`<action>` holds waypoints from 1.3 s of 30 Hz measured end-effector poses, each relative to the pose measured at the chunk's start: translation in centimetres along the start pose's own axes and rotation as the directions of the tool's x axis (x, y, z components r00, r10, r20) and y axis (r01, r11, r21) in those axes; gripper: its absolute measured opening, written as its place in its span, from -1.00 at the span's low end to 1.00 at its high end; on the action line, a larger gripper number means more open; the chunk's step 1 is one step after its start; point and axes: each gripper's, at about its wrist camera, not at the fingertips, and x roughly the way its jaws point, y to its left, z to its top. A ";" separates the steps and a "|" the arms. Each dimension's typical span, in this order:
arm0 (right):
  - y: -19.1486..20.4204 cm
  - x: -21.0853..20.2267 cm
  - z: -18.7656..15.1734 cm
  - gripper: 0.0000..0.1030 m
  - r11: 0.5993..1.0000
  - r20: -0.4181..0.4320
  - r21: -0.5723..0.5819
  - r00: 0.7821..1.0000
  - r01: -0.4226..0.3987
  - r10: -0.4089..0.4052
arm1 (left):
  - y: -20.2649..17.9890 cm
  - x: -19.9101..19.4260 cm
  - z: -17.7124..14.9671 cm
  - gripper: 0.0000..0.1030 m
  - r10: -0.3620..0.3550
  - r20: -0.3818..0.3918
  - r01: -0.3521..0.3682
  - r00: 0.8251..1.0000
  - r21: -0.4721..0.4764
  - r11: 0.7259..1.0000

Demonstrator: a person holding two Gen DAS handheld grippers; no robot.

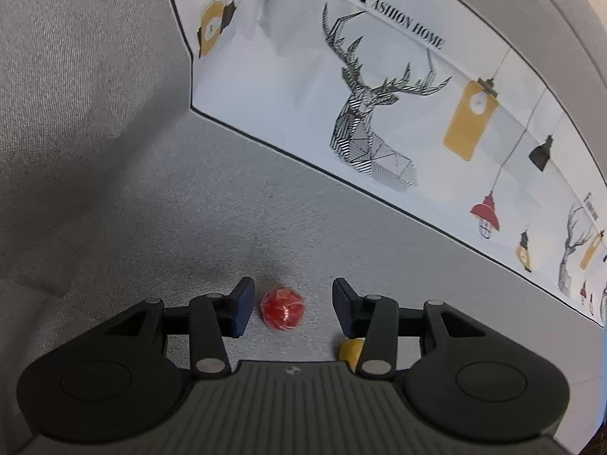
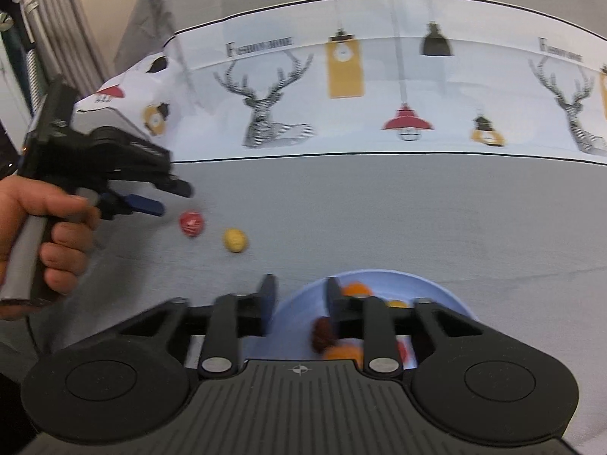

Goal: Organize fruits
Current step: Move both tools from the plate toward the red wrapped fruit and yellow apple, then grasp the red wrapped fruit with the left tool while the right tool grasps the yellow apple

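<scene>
Left wrist view: your left gripper [image 1: 290,305] points down at a grey cloth-covered tabletop [image 1: 235,204].
Left jaws: open, with nothing pressed between the pads.
Red fruit [image 1: 283,308]: lies on the grey cloth in the gap between your two blue pads, apart from both, a little nearer the left one.
Yellow fruit [image 1: 351,350]: lies just beside the red one, mostly hidden behind the right finger.
Printed cloth [image 1: 379,87]: a white band with deer heads, lamps and the words "FASHION HOME" runs across the far side, bordered by a dark line.

Right wrist view: your right gripper [image 2: 299,295] hangs over the near left edge of a light blue bowl [image 2: 428,284].
Right jaws: open, gripping nothing; the left pad is outside the bowl's rim, the right pad over the bowl.
Bowl contents: an orange fruit [image 2: 356,289] at the far side, another orange piece [image 2: 343,350] and a dark reddish-brown fruit [image 2: 322,333] nearer the camera; further pieces are hidden behind the fingers, too blurred to name.
Loose fruits: the red fruit [image 2: 192,223] and the yellow fruit [image 2: 235,240] lie side by side on the grey cloth, well left of the bowl.
Your left hand [image 2: 49,235]: grips the handle of the left gripper [image 2: 167,199], whose fingers reach toward the red fruit without touching it.
Background: the printed cloth [image 2: 379,76] spans the far side; a striped curtain [image 2: 64,19] hangs at upper left.
</scene>
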 end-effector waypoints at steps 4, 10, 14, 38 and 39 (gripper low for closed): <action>2.6 3.1 2.1 -0.14 0.998 -0.007 -0.034 0.999 -0.050 0.050 | 0.1 1.0 0.0 -0.03 0.008 -0.022 -0.008 1.000 0.000 1.000; 5.5 8.3 3.7 -0.14 0.996 -0.021 -0.079 0.999 -0.050 0.048 | 0.4 1.6 -0.2 -0.03 0.019 -0.044 -0.018 0.999 0.009 1.000; 6.6 11.1 4.3 -0.14 0.995 -0.055 -0.090 0.998 -0.047 0.042 | 0.1 2.2 -0.1 -0.03 0.019 -0.057 -0.018 0.998 0.031 0.999; 7.7 15.2 3.8 -0.49 0.989 -0.138 -0.149 0.990 -0.004 -0.016 | -0.4 3.5 -0.5 -0.36 0.040 -0.110 -0.029 0.993 0.097 0.995; 7.6 15.0 3.9 -0.49 0.989 -0.130 -0.146 0.991 -0.002 -0.017 | -0.7 3.3 -0.5 -0.38 0.039 -0.105 -0.028 0.994 0.107 0.994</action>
